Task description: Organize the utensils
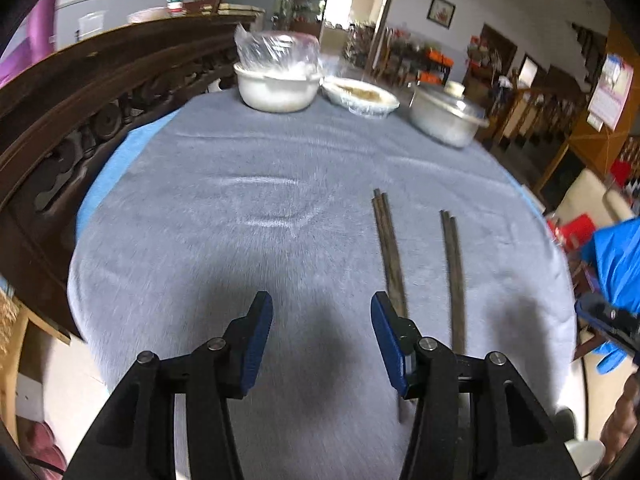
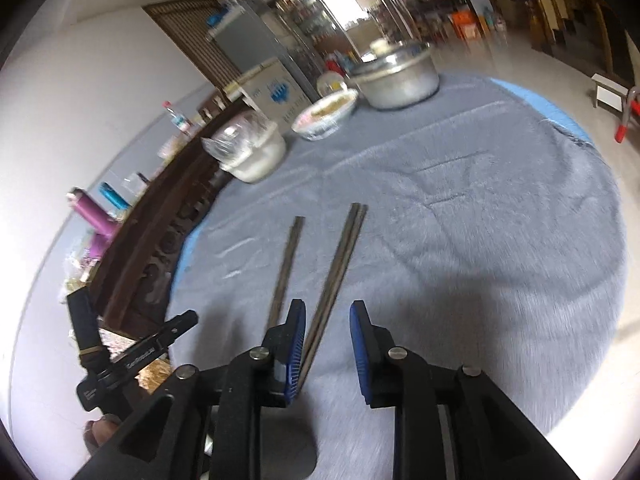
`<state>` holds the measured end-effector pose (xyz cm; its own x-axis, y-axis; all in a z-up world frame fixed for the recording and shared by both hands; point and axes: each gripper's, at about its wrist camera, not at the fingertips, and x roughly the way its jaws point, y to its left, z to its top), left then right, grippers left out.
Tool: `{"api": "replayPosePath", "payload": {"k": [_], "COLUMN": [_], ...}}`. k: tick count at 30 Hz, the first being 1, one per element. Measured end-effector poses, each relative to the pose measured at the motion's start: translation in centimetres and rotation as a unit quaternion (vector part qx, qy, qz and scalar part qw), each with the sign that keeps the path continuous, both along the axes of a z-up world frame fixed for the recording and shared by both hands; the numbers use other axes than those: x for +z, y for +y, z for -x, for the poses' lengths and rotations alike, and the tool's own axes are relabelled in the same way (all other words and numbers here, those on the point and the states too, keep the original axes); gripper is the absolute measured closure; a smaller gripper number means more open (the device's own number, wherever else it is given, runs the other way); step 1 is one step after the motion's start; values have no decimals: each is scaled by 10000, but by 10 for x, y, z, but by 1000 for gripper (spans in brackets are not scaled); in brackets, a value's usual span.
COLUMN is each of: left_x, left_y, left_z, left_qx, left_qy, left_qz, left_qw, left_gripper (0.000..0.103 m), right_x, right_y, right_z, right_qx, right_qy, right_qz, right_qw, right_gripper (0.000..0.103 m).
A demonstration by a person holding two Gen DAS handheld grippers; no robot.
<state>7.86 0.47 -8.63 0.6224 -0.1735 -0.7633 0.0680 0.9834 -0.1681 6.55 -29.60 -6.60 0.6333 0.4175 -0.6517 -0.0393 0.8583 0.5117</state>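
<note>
Left gripper (image 1: 322, 320) spread wide — nothing held, right gripper (image 2: 327, 326) likewise parted, chopsticks (image 2: 336, 264) between its fingers, untouched

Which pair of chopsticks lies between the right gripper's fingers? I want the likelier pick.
The right-hand pair runs into the open right gripper; the left pair passes outside its left finger.

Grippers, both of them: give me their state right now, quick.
Left gripper: open, holding nothing, over the grey cloth.
Right gripper: open, holding nothing; a pair of chopsticks lies between its fingers.
</note>
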Motion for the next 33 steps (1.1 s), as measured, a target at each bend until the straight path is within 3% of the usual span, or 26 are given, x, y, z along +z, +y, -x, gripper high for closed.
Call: {"api": "replayPosePath", "payload": {"k": [7,14,19,29,33], "left_x": [-20,-34,-46,-45,-45], "left_y": [-25,-46,-60,-72,-74], "left_z": [-68,-119,-136,-143,-147], "left_qx": [-586,-871,-1037,-1157,-1187], "left_qy": [404,720,842,710,749], "left_qz": [-44,-97,-418,-488,-566], "left_qw": [9975,9935,9902,9895,9885], "left_gripper": [51,51,51,50,45], "right_x": [-31,-58,-66,-73,-70], "right_y": [14,19,21,14,19], "right_z": [-98,-152,-165,-168,-170], "right_qx": [141,8,-31,-81,-89], "right_qy": [599,995,1114,1184,1174], "right_qz": [198,62,89,58,127], "right_qw": [9979,9950,9937,9929,9930], "right_gripper": [79,80,79,79,79]}}
